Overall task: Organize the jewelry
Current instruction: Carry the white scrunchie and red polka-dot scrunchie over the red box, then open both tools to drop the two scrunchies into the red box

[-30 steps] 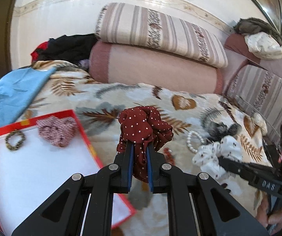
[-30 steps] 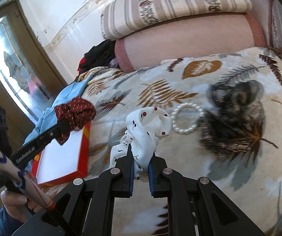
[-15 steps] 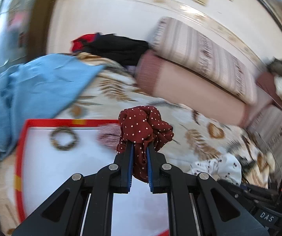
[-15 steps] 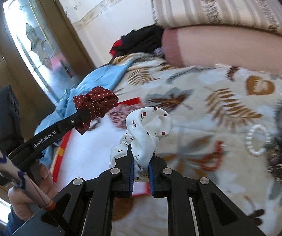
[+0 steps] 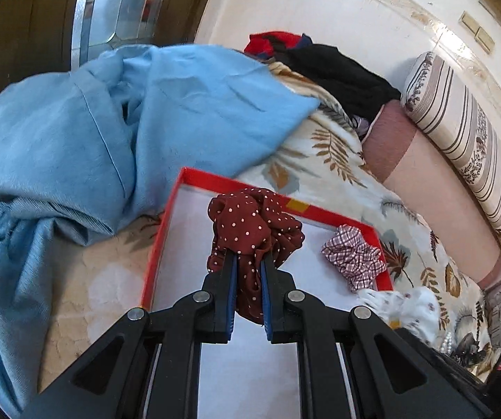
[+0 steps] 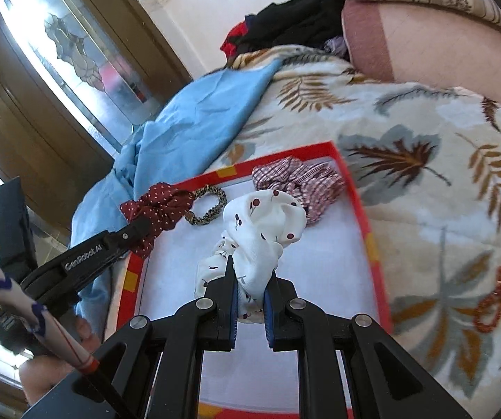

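Observation:
My left gripper [image 5: 247, 262] is shut on a dark red polka-dot scrunchie [image 5: 255, 227] and holds it above the left part of a red-rimmed white tray [image 5: 166, 223]. My right gripper [image 6: 248, 265] is shut on a white cherry-print scrunchie [image 6: 261, 227] above the same tray [image 6: 362, 209]. In the tray lie a plaid scrunchie [image 6: 299, 178] and a small leopard-print hair tie [image 6: 207, 206]. The left gripper and its red scrunchie [image 6: 159, 206] show at the tray's left rim in the right wrist view. The white scrunchie [image 5: 404, 305] shows at the tray's right corner in the left wrist view.
The tray lies on a leaf-print blanket [image 6: 425, 132]. A blue cloth [image 5: 111, 132] is heaped left of the tray. A red bead bracelet [image 6: 491, 303] lies on the blanket to the right. Pillows [image 5: 460, 153] and dark clothes [image 5: 334, 70] are at the back.
Both grippers have swung left from over the blanket to above the tray, each still holding its scrunchie.

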Available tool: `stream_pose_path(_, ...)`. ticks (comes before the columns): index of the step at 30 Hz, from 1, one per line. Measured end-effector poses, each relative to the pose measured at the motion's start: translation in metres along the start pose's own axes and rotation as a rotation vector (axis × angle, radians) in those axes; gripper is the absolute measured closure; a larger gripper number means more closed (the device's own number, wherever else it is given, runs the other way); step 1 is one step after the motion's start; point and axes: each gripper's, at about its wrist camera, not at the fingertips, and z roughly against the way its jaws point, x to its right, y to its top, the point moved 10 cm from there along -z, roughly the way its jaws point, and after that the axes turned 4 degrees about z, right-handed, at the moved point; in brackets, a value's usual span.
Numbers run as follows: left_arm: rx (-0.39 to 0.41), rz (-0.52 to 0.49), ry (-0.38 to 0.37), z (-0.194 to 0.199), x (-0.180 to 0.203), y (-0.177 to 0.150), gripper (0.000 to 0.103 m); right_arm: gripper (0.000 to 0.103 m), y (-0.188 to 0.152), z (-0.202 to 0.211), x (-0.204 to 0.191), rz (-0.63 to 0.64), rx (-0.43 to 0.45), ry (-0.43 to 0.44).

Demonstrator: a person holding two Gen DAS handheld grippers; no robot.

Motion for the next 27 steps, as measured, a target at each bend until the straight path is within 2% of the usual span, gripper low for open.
stream_pose_path(9, -0.049, -0.027, 0.041, -0.014, 0.006, -0.013, 0.091, 0.088, -0.006, -0.033, 0.005, -0.017, -0.063, -0.023)
stream_pose_path(22, -0.071, -0.039, 0.080, -0.023, 0.003, -0.017, 0.090, 0.086, -0.011, -0.044, 0.020, -0.030, -0.085, -0.056)
stream_pose_path(27, -0.054, -0.038, 0.079, -0.020, 0.004, -0.014, 0.076, 0.070, -0.009, -0.040, 0.019, -0.025, -0.078, -0.052)
